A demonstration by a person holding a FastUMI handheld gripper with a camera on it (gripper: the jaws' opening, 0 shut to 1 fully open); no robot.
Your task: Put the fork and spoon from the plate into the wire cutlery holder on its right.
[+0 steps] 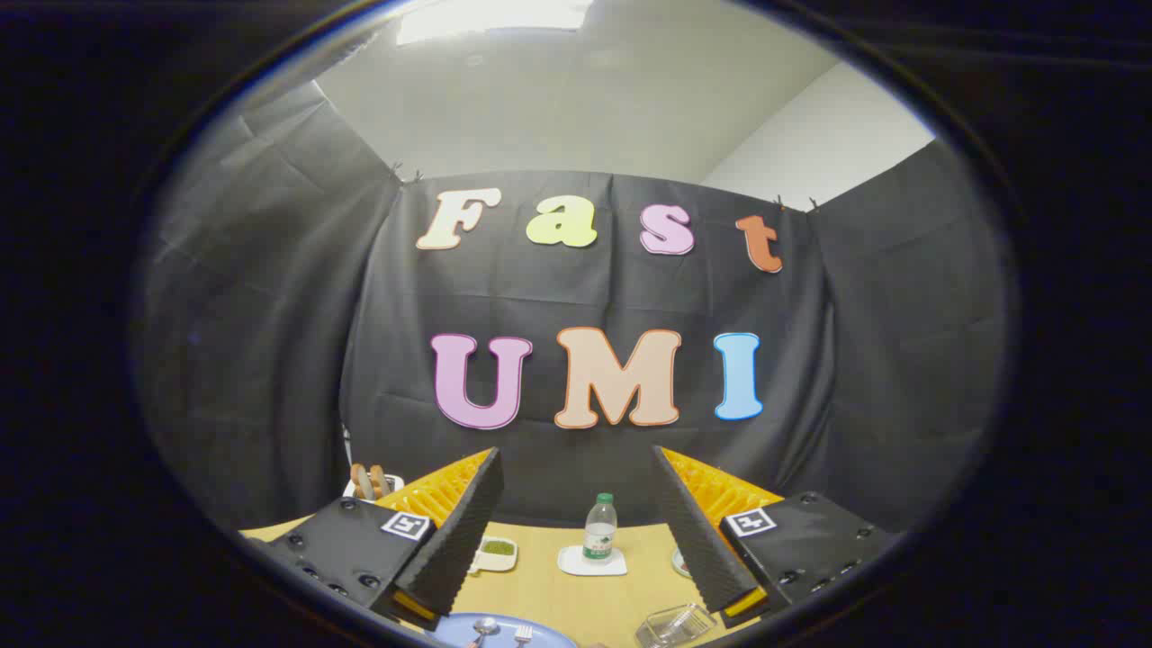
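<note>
A blue plate (504, 633) lies on the wooden table just below and between my fingers, near the bottom of the view. On it rest a spoon (483, 626) and, to its right, a fork (522, 634), both pointing toward me. A wire cutlery holder (675, 623) stands on the table to the plate's right, below the right finger. My gripper (576, 495) is held high above the table, open, with nothing between its fingers.
Beyond the fingers a small water bottle (599, 529) stands on a white coaster (591, 562). A small white dish with green contents (496, 551) sits to its left. A white holder with brown items (369, 483) shows behind the left finger.
</note>
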